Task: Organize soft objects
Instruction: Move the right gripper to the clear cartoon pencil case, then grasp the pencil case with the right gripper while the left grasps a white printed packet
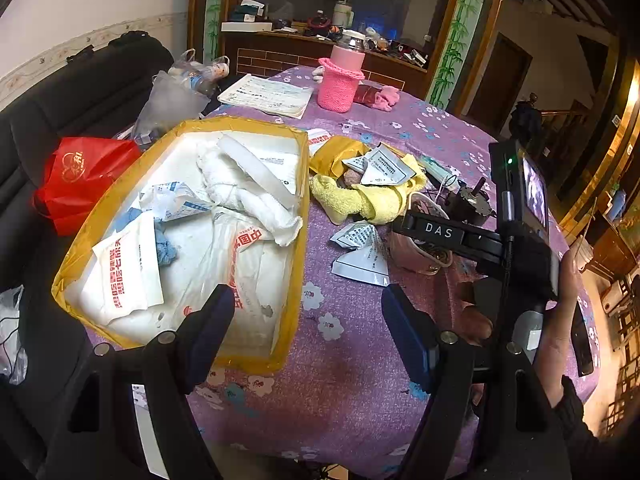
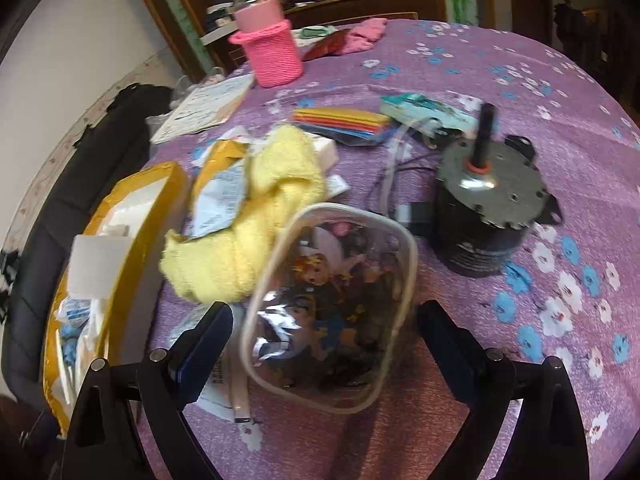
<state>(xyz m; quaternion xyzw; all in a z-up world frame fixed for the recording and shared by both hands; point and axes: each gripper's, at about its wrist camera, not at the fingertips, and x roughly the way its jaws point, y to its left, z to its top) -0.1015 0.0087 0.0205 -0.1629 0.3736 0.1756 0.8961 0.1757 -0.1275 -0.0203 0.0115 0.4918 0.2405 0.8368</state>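
A box with yellow-taped walls (image 1: 302, 216) holds white cloths (image 1: 244, 188), a blue rag and printed packets. To its right, on the purple flowered tablecloth (image 1: 352, 360), a yellow towel (image 1: 360, 200) lies crumpled with packets on it. My left gripper (image 1: 308, 336) hovers open over the box's near right corner, holding nothing. My right gripper (image 2: 324, 340) is open, its fingers on either side of a clear pouch (image 2: 332, 308) with a cartoon print. The yellow towel (image 2: 248, 224) lies just beyond the pouch, and a stack of coloured cloths (image 2: 340, 120) sits farther back.
A black motor (image 2: 488, 208) with wires stands right of the pouch. A pink knitted sleeve around a jar (image 1: 340, 84), a notebook (image 1: 268, 94) and pink cloth (image 1: 386, 98) are at the table's far side. A red bag (image 1: 80, 176) rests on the dark sofa at left.
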